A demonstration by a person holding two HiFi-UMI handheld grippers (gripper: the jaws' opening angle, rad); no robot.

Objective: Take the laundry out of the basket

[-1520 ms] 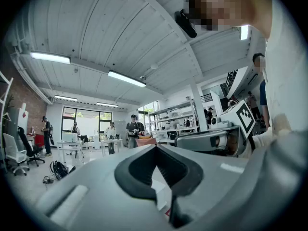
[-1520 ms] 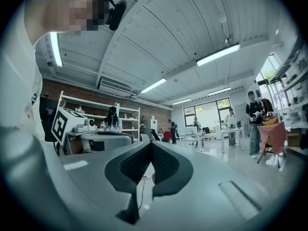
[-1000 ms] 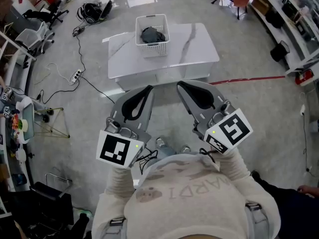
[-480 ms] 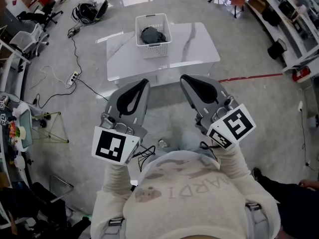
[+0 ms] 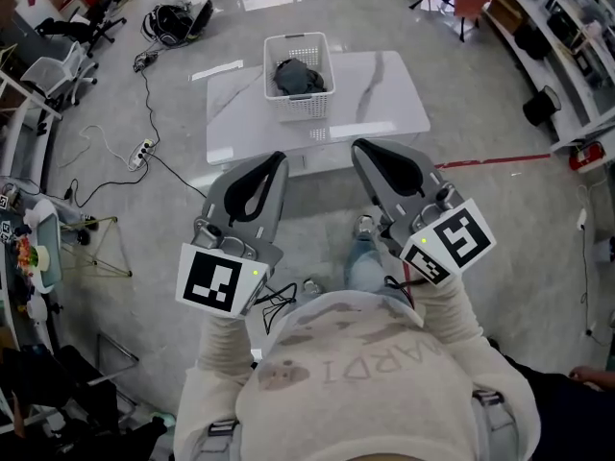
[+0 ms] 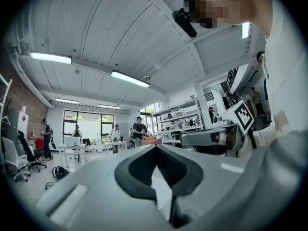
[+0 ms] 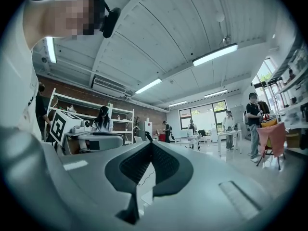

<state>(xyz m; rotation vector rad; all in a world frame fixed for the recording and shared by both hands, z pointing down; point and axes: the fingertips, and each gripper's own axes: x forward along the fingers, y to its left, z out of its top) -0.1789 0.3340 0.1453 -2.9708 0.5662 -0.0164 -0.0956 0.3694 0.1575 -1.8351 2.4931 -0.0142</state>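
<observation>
A white slatted laundry basket (image 5: 309,102) stands on a white marble-look table (image 5: 384,94), with dark grey laundry (image 5: 294,75) bunched inside it. Both grippers are held out in front of my chest, well short of the table and above the floor. My left gripper (image 5: 275,159) is shut with nothing in it, its tips meeting in the left gripper view (image 6: 155,148). My right gripper (image 5: 363,149) is likewise shut and empty, its jaws closed in the right gripper view (image 7: 150,145). Neither gripper view shows the basket.
A power strip (image 5: 146,147) with a black cable lies on the floor left of the table. A red tape line (image 5: 480,159) runs to the right. Office chairs (image 5: 43,73) stand at the left, shelves (image 5: 557,36) at the right. People stand far off (image 6: 139,129).
The table and basket have come slightly nearer and lower in the head view as I step forward. Both grippers stay shut in the same pose.
</observation>
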